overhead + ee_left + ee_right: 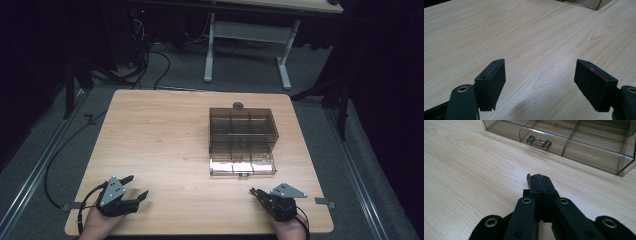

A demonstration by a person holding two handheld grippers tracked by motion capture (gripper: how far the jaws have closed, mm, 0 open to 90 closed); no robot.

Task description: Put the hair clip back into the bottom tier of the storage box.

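A smoky see-through plastic box with several compartments stands right of the table's middle. Its lower drawer is pulled out toward me, and the drawer front carries a small metal handle. My left gripper rests at the near left of the table, its jaws wide apart with nothing between them. At the near right, my right gripper points at the drawer, a short way in front of it. Its jaws are pressed together and hold nothing that I can make out.
The wooden table is bare on its left half. A small round dark object lies just behind the box. A white desk frame and cables stand on the floor beyond the table. A corner of the box shows far ahead of the left gripper.
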